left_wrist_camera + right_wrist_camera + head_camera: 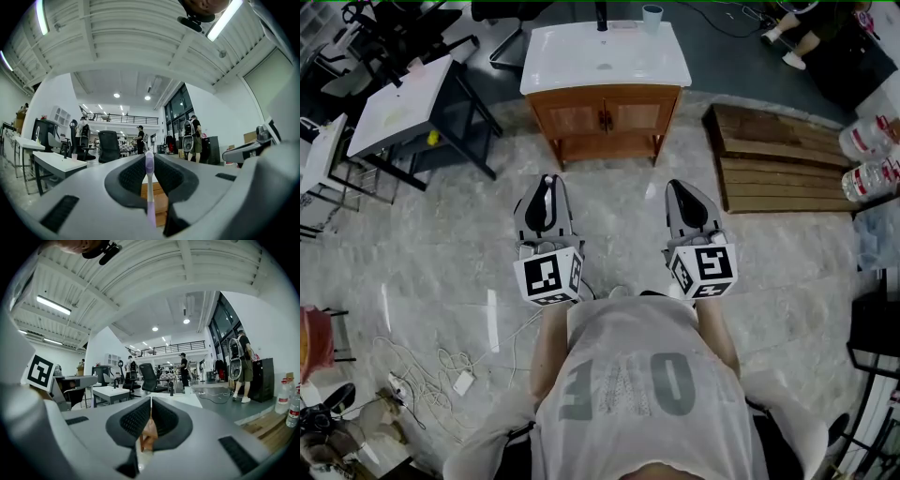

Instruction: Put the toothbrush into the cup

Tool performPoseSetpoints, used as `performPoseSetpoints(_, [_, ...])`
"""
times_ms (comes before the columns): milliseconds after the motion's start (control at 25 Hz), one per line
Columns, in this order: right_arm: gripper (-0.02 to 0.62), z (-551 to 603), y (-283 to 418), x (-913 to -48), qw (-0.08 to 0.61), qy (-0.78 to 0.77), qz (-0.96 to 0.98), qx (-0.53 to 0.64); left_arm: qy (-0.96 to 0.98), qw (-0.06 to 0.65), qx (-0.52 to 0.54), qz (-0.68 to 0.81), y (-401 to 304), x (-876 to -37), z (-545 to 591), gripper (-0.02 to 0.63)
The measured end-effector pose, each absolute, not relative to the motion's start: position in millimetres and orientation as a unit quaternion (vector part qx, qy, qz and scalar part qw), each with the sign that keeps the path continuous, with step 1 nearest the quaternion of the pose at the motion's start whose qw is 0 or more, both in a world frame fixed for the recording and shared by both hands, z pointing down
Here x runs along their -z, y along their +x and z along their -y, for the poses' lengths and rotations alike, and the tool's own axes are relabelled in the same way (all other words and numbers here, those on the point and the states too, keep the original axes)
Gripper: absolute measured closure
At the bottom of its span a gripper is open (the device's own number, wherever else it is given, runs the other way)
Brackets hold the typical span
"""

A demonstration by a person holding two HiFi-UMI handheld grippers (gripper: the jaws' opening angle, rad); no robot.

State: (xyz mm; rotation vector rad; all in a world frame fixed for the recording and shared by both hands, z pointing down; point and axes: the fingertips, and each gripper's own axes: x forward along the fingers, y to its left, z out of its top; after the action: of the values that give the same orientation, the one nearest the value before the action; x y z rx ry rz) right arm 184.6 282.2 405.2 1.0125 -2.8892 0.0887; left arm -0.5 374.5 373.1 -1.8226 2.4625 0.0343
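1. Two grippers are pointing level toward twelve o'clock in the head view, the left gripper (548,180) and the right gripper (680,186) side by side and apart, in front of the person's torso.
2. The left gripper's jaws are pressing on a purple toothbrush (150,192), which is standing upright between the pads with its head at the jaw tips.
3. The right gripper (151,399) is holding nothing; its jaws are meeting at the tips.
4. A wooden vanity cabinet (605,117) with a white countertop (581,56) is standing at twelve o'clock, well apart from both grippers.
5. The cup (652,17) is sitting upright at the counter's back edge, at about one o'clock, just beside a dark faucet (601,17).
6. A wooden pallet (773,159) is lying at two o'clock, and white tables (398,103) are standing at ten o'clock.
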Motion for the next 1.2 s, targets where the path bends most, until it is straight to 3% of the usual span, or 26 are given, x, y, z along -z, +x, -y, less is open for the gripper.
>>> performPoseSetpoints(600, [0.563,-221.1,139.8,-449.2,0.058,0.310,0.948,-0.047,-0.591,0.056,-0.020,-0.805,-58.9,-394.4,-323.2,0.534])
performPoseSetpoints(1200, [0.563,-38.3,68.5,-445.5,0.060,0.303,0.949,-0.062,-0.583,0.061,-0.029,-0.810,-135.3,-382.9,-131.8,0.534])
